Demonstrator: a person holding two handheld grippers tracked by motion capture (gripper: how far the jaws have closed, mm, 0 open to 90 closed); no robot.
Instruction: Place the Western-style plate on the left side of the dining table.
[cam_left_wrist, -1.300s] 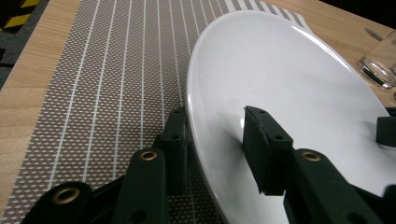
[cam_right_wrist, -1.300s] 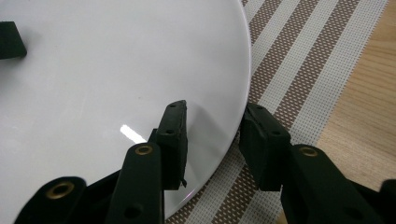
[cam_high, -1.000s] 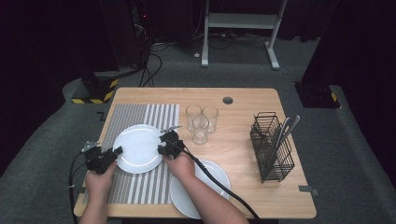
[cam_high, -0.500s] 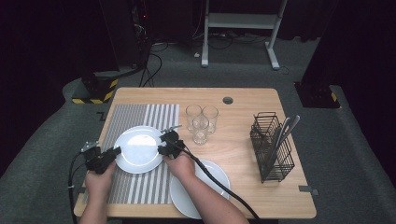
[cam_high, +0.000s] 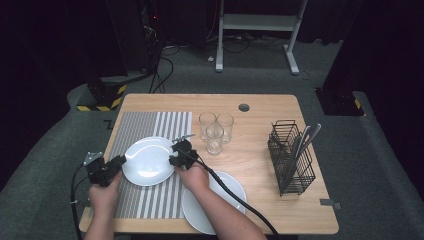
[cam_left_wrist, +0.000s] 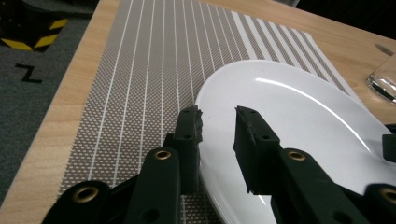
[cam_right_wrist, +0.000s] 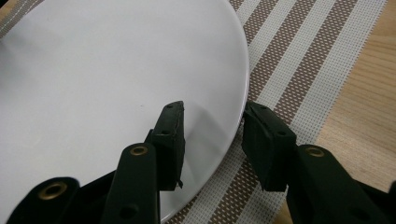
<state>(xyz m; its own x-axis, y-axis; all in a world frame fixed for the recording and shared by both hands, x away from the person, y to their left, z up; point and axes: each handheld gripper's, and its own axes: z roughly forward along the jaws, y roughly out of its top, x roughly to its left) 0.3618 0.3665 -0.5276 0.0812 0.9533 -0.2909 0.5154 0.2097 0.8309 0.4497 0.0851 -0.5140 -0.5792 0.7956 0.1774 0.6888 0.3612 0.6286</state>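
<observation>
I have both tongs at one white plate (cam_high: 148, 161), which lies on the striped placemat (cam_high: 150, 131) in the lower left of the high view, one pair at each side of its rim so the plate stays level between them. My left tongs (cam_left_wrist: 217, 128) straddle the left edge, one jaw outside over the mat and the other over the plate's face; they have just been closing with the rim between them, yet in the left gripper view a gap shows on both sides, so I judge them open and not yet pressing. My right tongs (cam_right_wrist: 212, 128) sit at the opposite edge in the same way, one jaw above the plate, the other out over the mat, parted with the rim between them and no squeeze visible. A second plate (cam_high: 227, 192) lies on the bare surface (cam_high: 260, 107) low in the frame, partly under my right forearm. Three glasses (cam_high: 216, 129) stand just right of the mat, and a wire basket (cam_high: 292, 157) with cutlery stands well apart at the right.
</observation>
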